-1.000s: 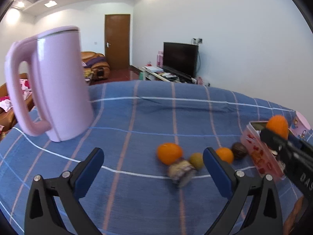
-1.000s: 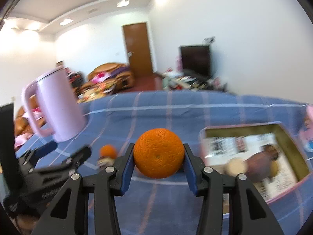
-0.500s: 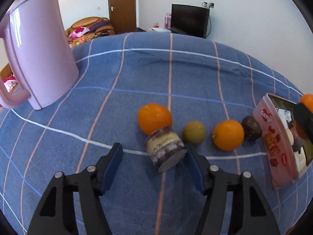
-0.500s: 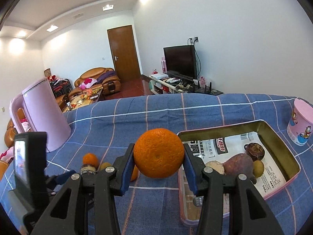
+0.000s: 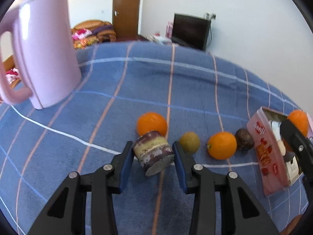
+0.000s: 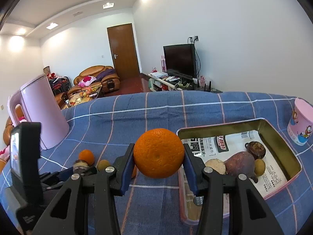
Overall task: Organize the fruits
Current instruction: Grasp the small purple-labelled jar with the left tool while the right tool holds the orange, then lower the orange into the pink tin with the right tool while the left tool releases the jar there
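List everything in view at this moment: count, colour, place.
kettle: 1, pink, far left on cloth
tablecloth: 1, blue plaid, under everything
loose oranges: 2, orange, on cloth left of tin
small round fruit: 1, yellow-green, between the oranges
dark round fruit: 1, brown-purple, beside tin's wall
cane-like stub: 1, purple and yellow, between left fingers
tin: 1, pink, paper-lined, holds five pieces
held orange: 1, orange, near tin's left rim
cup: 1, pink cartoon print, far right
left gripper: black, blue pads, closed on stub
right gripper: same, grips held orange
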A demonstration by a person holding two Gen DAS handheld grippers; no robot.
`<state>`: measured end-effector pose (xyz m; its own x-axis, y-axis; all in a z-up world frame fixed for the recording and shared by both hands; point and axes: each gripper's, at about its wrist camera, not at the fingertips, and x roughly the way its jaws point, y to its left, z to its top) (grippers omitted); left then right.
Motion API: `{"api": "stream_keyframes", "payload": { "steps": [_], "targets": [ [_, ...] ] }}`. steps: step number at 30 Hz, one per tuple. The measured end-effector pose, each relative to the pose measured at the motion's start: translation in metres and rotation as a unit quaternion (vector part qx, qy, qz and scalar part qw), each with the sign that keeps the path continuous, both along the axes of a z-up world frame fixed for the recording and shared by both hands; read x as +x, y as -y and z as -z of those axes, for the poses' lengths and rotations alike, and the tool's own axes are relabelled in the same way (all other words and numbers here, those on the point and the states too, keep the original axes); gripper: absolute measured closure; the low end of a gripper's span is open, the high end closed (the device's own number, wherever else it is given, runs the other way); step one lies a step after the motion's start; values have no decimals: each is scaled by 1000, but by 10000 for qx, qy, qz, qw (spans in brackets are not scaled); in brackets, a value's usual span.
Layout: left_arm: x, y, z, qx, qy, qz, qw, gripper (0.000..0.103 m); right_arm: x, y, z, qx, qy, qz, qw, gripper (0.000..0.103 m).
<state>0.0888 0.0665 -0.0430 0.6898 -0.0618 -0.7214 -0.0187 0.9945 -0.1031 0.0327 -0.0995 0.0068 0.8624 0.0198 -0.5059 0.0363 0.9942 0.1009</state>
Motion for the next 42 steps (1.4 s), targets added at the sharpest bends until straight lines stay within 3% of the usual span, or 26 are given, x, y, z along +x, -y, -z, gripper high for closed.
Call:
{"api": "stream_keyframes", "payload": {
  "steps": [7, 12, 24, 42],
  "targets": [
    [-31, 6, -22, 288, 926, -260, 9949, 61, -7, -9, -3, -310, 259, -42, 9992, 54],
    [-42, 8, -31, 406, 1330, -341, 9897, 61, -9, -16, 1, -409, 247, -212, 9986, 54],
    [-52, 29, -34, 605, 1497, -158, 9868, 61, -27, 5, 6, -743, 228, -237, 9967, 54],
    [-63, 82, -34, 599, 1526, 202, 9863, 61, -45, 63, 0, -827, 371, 78, 9959, 54]
  ]
}}
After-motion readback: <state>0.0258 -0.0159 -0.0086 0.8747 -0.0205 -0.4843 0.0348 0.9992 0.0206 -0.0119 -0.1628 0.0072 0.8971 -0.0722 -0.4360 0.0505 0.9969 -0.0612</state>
